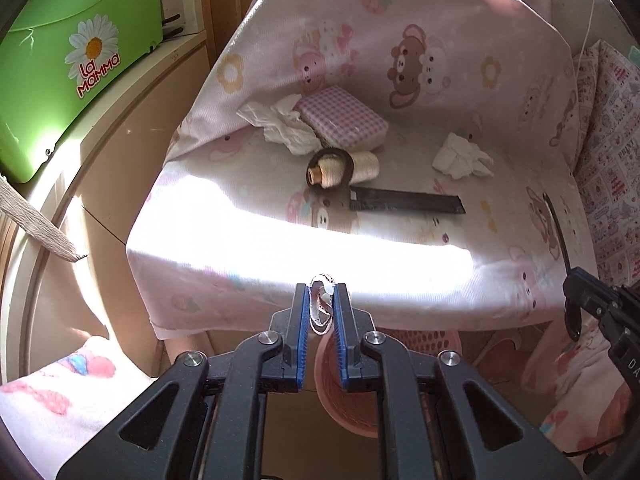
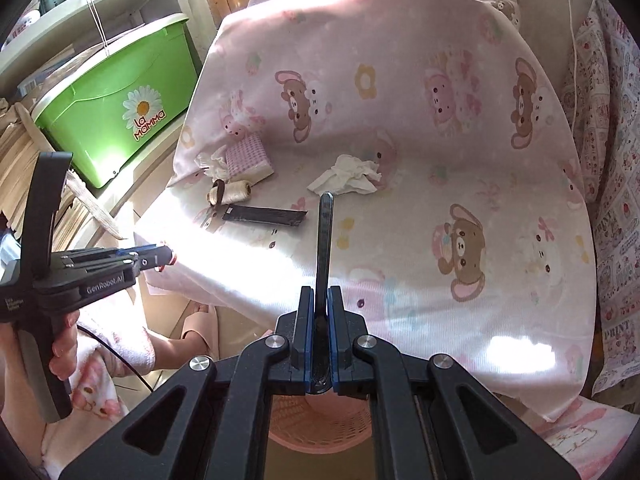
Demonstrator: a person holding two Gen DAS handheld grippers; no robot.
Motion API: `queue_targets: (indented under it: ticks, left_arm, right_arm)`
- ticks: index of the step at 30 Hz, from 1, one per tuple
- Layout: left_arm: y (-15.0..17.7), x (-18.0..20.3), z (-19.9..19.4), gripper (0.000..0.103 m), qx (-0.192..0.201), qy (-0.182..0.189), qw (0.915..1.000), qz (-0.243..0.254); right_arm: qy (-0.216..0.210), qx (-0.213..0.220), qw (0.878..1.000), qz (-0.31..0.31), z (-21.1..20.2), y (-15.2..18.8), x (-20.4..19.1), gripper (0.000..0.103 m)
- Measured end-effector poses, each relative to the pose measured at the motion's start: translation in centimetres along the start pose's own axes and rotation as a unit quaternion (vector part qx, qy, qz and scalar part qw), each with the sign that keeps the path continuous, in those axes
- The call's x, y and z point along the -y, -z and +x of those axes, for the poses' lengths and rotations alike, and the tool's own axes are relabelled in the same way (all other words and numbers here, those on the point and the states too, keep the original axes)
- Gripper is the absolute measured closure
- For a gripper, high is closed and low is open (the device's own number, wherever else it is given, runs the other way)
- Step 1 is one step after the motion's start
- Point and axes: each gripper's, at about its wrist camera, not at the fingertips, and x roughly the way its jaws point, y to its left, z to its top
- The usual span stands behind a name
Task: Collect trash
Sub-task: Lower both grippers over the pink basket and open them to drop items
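Note:
My left gripper (image 1: 322, 294) is shut on a small clear plastic wrapper (image 1: 321, 305), held over the pink basket (image 1: 352, 408) below the chair's front edge. My right gripper (image 2: 320, 300) is shut on a dark flat strip (image 2: 325, 240) that stands upright above the pink basket (image 2: 320, 428). On the seat lie a crumpled white tissue (image 1: 460, 156) (image 2: 346, 176), a second tissue (image 1: 280, 124) beside a pink checked pack (image 1: 342, 116), a thread spool (image 1: 344, 168) and a black flat wrapper (image 1: 404, 202) (image 2: 264, 215).
The chair is covered with a pink bear-print cloth (image 2: 440, 128). A green La Mamma box (image 1: 68, 60) (image 2: 116, 100) stands on a shelf to the left. A patterned cushion (image 2: 612, 184) is at the right. My left gripper (image 2: 160, 258) shows in the right wrist view.

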Motion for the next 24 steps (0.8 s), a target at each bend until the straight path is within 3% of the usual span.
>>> queue_targets:
  ticks: [7, 10, 13, 24]
  left_arm:
    - [0.5, 1.0, 1.8, 0.092, -0.059, 0.063, 0.9961, 0.019]
    - [1.2, 1.3, 3.1, 0.092, -0.096, 0.073, 0.9924, 0.022]
    - [2.0, 1.7, 4.4, 0.092, -0.131, 0.086, 0.9875, 0.021]
    - [4.0, 2.8, 7.7, 0.091, -0.186, 0.051, 0.9805, 0.037]
  right_arm:
    - [-0.027, -0.014, 1.000, -0.007, -0.6, 2.0, -1.3, 0.096]
    - [-0.052, -0.032, 0.998, -0.004, -0.1, 2.8, -1.8, 0.096]
    - [-0.047, -0.044, 0.998, -0.023, 0.5, 3.4, -2.7, 0.096]
    - [-0.038, -0.096, 0.994, -0.031, 3.3, 5.1, -3.0, 0.096]
